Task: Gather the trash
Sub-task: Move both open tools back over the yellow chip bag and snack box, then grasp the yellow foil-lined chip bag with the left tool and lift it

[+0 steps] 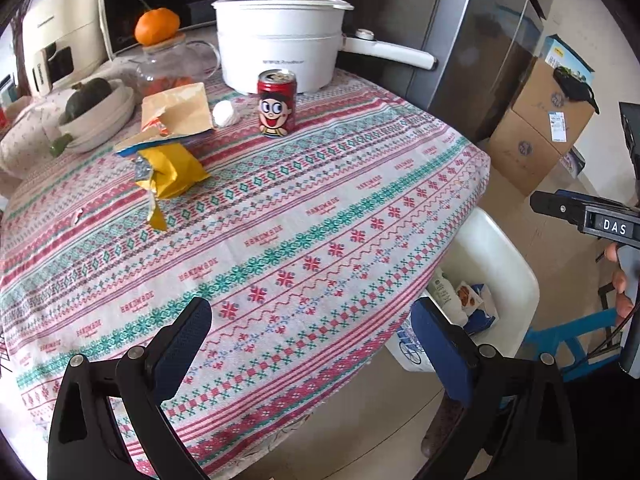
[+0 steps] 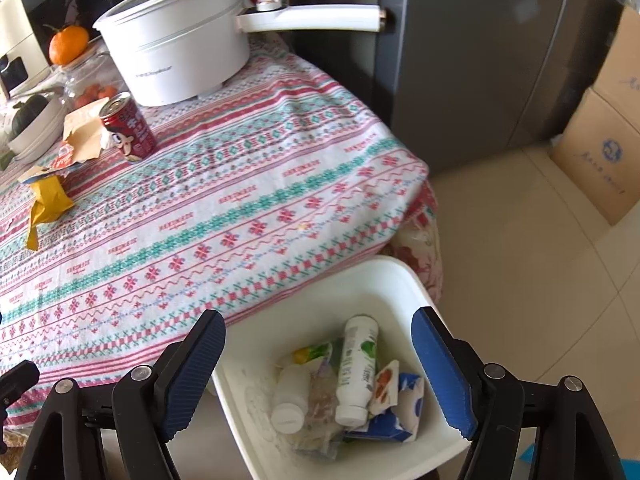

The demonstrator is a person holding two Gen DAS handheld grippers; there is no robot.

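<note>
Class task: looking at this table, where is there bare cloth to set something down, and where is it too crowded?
Free: the wide stretch of tablecloth from the red can and yellow wrapper to the near edge, and the corner beside the white bin. Crowded: the far side, with the white pot, torn paper bag, glass jar and bowl.

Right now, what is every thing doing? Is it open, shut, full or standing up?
Left tongs: open, nothing between them.
Right tongs: open, empty, above the bin.
White bin: uncovered, holds bottles and cartons.
Red can: standing upright on the table.
Yellow wrapper: torn, crumpled, lying on the cloth.
White pot: lid on.
Orange: sitting on top of the glass jar.
</note>
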